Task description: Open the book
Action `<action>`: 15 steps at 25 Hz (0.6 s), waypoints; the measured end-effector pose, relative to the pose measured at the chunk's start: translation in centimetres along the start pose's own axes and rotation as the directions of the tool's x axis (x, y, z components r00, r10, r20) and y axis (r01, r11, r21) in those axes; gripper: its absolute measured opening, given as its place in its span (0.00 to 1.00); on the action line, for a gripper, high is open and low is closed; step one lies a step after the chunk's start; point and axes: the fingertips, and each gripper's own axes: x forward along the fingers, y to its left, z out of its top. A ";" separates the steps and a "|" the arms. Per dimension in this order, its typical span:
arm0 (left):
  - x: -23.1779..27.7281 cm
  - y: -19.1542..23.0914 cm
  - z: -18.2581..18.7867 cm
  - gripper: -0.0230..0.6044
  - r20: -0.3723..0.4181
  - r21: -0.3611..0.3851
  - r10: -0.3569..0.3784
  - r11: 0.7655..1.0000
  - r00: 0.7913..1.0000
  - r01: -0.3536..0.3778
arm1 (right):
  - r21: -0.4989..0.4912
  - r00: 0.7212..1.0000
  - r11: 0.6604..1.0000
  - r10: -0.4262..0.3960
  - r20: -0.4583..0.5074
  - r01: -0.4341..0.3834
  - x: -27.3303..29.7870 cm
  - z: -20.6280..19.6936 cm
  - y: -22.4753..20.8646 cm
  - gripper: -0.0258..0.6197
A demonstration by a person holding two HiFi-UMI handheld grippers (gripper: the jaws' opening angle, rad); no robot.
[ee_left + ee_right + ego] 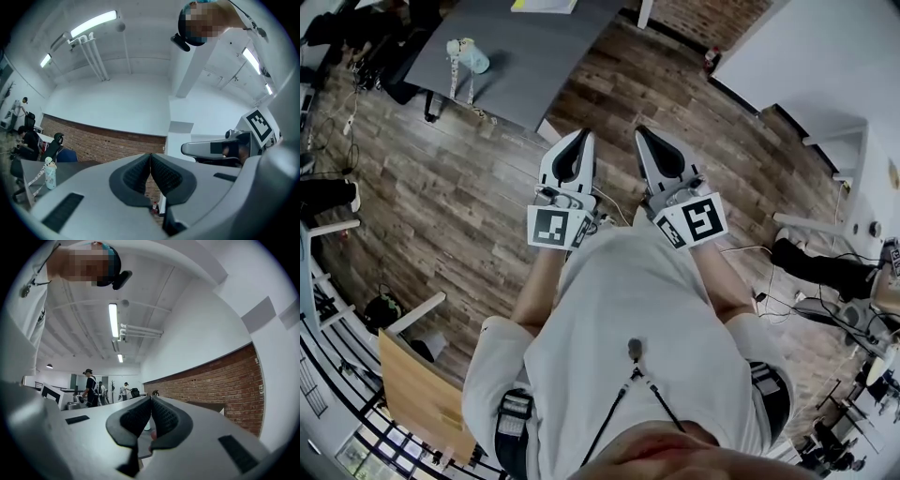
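Observation:
A flat pale-yellow thing (546,6), likely the book, lies at the far edge of the grey table (534,75), cut off by the top of the head view. My left gripper (584,136) and right gripper (641,132) are held side by side in front of my chest, over the wooden floor and short of the table. Both point level towards the table. In the left gripper view the left gripper (150,155) has its pads pressed together with nothing between them. The right gripper (151,398) is shut and empty in the same way.
A light-blue bottle with a lanyard (467,54) stands on the grey table's left part. A white table (825,56) is at the right and a wooden board (422,394) at the lower left. Cables lie on the floor (787,305). People (90,390) stand far off.

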 end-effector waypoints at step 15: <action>4.8 -0.2 -1.4 0.07 -0.009 0.007 0.008 1.000 1.000 -0.008 | 0.039 1.000 0.999 -0.008 -0.021 0.009 2.2 -1.4 -5.6 0.10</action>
